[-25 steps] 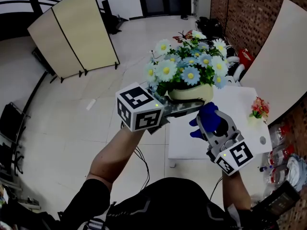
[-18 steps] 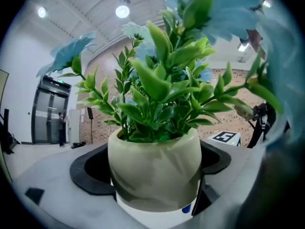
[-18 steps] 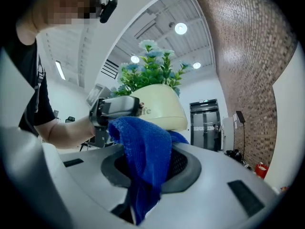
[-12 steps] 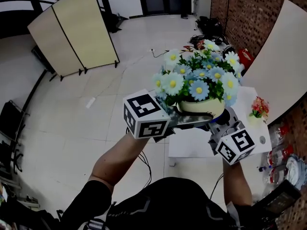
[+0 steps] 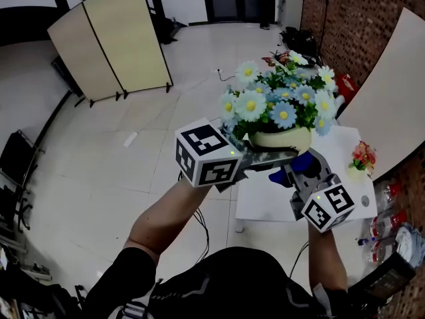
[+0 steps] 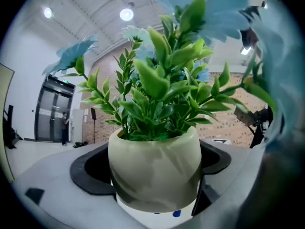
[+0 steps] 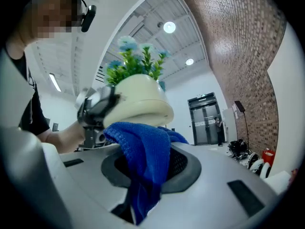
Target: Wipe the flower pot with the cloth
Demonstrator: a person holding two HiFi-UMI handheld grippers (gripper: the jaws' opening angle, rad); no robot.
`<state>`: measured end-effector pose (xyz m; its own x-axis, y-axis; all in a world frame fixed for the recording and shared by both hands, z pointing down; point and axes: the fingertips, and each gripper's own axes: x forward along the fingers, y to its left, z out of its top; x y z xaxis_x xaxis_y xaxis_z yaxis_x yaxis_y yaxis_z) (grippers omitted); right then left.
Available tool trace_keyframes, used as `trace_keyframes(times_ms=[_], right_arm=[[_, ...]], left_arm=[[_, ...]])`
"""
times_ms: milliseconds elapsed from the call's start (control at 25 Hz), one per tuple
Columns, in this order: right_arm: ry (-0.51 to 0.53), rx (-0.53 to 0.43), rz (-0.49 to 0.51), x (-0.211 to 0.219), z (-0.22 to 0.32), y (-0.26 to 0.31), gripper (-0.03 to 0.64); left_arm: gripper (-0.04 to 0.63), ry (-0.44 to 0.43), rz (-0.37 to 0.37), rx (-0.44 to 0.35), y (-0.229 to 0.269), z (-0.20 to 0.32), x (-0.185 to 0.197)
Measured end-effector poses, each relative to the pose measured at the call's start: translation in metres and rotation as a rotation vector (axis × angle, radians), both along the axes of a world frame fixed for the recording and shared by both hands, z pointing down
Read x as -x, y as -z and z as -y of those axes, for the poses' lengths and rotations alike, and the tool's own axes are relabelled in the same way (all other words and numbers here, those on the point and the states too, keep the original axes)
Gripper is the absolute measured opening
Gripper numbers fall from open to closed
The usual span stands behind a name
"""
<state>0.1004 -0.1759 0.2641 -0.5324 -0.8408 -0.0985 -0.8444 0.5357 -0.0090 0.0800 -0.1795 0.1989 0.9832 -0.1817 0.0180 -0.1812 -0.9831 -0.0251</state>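
A cream flower pot (image 5: 281, 139) filled with blue and white daisies (image 5: 281, 101) is held up in the air. My left gripper (image 5: 268, 157) is shut on the pot's sides; in the left gripper view the pot (image 6: 155, 168) fills the gap between the jaws of that gripper (image 6: 153, 181). A blue cloth (image 5: 298, 164) sits just below the pot on its right, with my right gripper (image 5: 300, 173) shut on it. In the right gripper view the cloth (image 7: 143, 156) hangs bunched from that gripper (image 7: 145, 173), and its top touches the pot's underside (image 7: 143, 101).
Below the pot stands a white table (image 5: 345, 153) with a small pink flower arrangement (image 5: 362, 157) on it. A beige folding screen (image 5: 109, 38) stands far left on the tiled floor. Bottles (image 5: 385, 224) lie at the right edge, beside a brick wall (image 5: 378, 5).
The pot has moved right and slightly up in my left gripper. My right gripper has brought the cloth from below right up under the pot's base.
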Motion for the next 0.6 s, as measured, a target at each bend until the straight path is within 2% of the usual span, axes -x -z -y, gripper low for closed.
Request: trace_keyframes(times_ms=[280,440,600], right_arm=[[0.076,-0.035,0.027,0.007,-0.045,-0.008,0.095],[0.089,-0.051,0.009,0.025,-0.042,0.001,0.095],[0.085,-0.043,-0.022,0.046,-0.03,0.006,0.095]], left_arm=[[0.531,0.064,-0.038,0.041,-0.004,0.019,-0.014],[0.531,0.043,-0.033,0.039,-0.002,0.014,-0.013],[0.531,-0.018,-0.032,0.066,-0.002,0.002,-0.01]])
